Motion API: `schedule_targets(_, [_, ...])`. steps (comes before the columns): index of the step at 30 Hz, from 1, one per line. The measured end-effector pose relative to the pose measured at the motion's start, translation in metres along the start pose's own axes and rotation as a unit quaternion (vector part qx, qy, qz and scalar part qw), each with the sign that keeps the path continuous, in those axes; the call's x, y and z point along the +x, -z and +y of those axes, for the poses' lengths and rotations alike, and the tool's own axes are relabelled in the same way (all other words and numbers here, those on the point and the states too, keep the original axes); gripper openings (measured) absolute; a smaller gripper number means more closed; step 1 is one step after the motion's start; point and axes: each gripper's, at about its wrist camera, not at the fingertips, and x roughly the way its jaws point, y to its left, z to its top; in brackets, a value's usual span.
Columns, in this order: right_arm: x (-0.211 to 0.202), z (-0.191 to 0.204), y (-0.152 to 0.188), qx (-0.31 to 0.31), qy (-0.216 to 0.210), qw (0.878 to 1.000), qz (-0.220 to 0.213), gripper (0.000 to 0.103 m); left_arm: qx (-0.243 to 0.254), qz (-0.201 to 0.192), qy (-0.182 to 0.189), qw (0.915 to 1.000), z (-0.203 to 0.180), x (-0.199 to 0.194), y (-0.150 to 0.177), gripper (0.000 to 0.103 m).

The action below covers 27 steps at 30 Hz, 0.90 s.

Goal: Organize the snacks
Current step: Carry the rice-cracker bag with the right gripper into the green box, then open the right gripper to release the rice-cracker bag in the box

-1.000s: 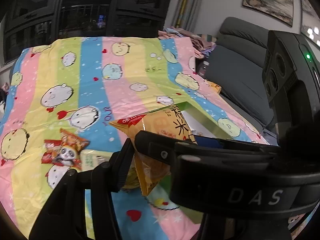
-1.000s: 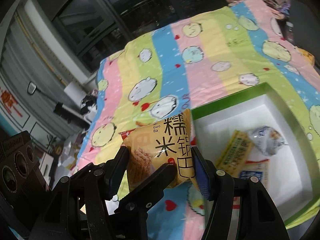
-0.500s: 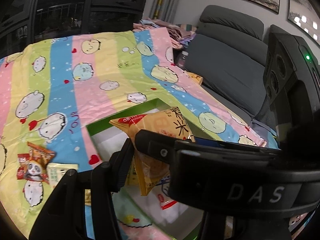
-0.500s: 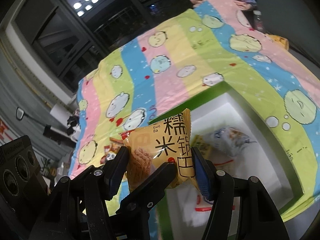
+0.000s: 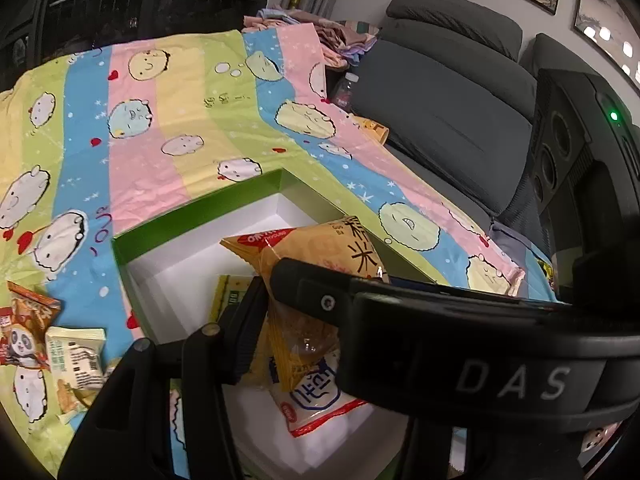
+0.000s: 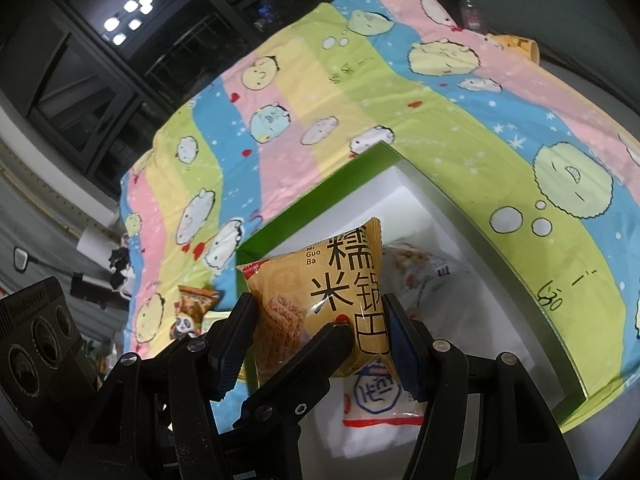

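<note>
An orange rice-cracker packet (image 6: 320, 300) with black Chinese letters is held by both grippers above the green-rimmed white box (image 6: 312, 200). My right gripper (image 6: 320, 328) is shut on its sides. My left gripper (image 5: 276, 304) is shut on the same packet (image 5: 316, 272), with the right gripper's arm crossing in front. Inside the box lie a white-and-red packet (image 6: 376, 400), a clear-wrapped snack (image 6: 416, 268) and a yellow-green packet (image 5: 228, 292).
The box (image 5: 132, 236) sits on a striped cartoon blanket (image 5: 180, 120). Left of the box lie a panda packet (image 5: 20, 336) and a pale packet (image 5: 76, 356). A grey sofa (image 5: 448, 100) stands to the right, with a bottle (image 5: 344, 88) and clothes beside it.
Both grippers carried the orange packet to the right, from over the blanket to above the box's inside. The grip on it is unchanged.
</note>
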Motion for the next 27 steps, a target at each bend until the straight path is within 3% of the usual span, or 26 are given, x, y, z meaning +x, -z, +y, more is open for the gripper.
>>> schedule_targets(18, [0.027, -0.023, -0.001, 0.030, 0.052, 0.997, 0.045, 0.065, -0.040, 0.058, 0.027, 0.9972, 0.010, 0.038, 0.008, 0.050])
schedule_targets(27, [0.025, -0.021, -0.001, 0.036, 0.069, 0.996, 0.041, 0.069, -0.038, 0.042, 0.011, 0.9983, 0.016, 0.022, 0.010, 0.065])
